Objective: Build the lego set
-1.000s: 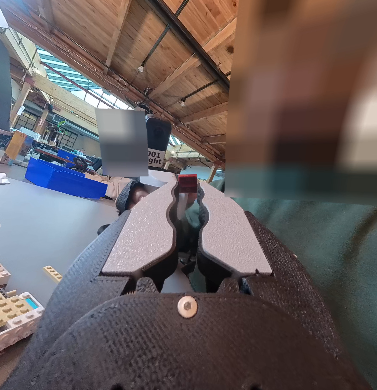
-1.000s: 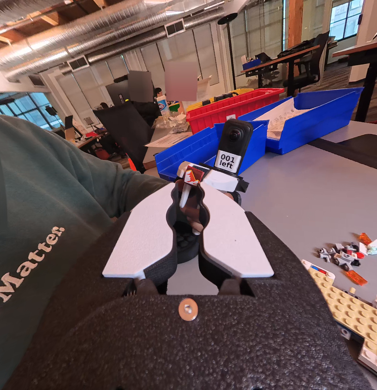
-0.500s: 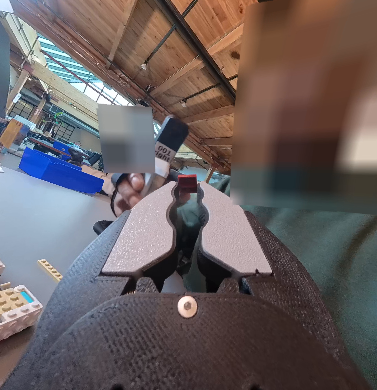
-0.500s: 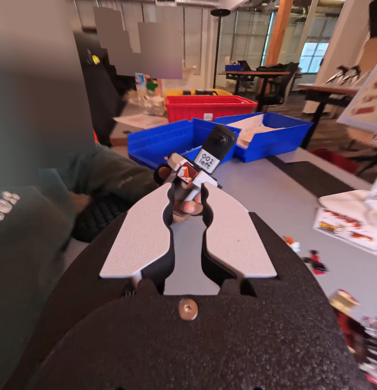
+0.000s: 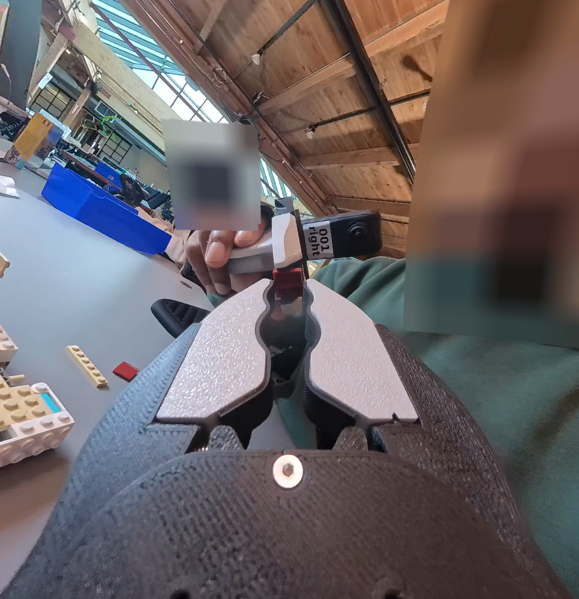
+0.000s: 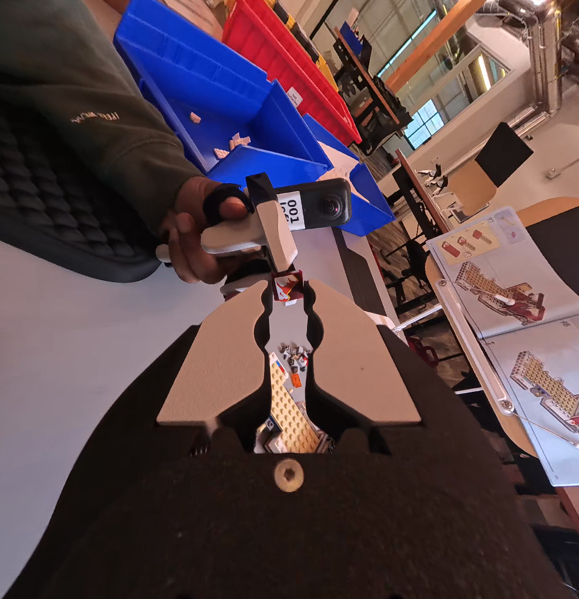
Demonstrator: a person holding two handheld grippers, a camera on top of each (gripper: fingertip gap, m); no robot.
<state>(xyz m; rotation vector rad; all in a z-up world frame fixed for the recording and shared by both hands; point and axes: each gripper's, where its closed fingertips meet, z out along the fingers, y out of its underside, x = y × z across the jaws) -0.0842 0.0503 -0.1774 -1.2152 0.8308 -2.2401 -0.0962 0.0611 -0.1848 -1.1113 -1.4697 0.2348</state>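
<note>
The left gripper (image 5: 287, 285) is pinching a small dark-red lego piece (image 5: 289, 281) at its tips, while only the right wrist view is showing that piece's white-printed face (image 6: 287, 287) sitting between the narrowly parted right gripper (image 6: 287, 290) fingers, contact unclear, above the tan studded lego plate (image 6: 289, 418).

Between the tips of the left gripper (image 5: 287, 289) sits a dark red brick (image 5: 287, 285); from the right gripper (image 6: 287, 291) its printed face (image 6: 286, 288) shows red, white and yellow. Both grippers have pale grey fingers on black textured bodies. Left of the left gripper lie a tan plate (image 5: 86, 365) and a red tile (image 5: 125, 370) on the grey table (image 5: 71, 285). Beyond the right gripper stand blue bins (image 6: 217, 87) and a red bin (image 6: 288, 64).
</note>
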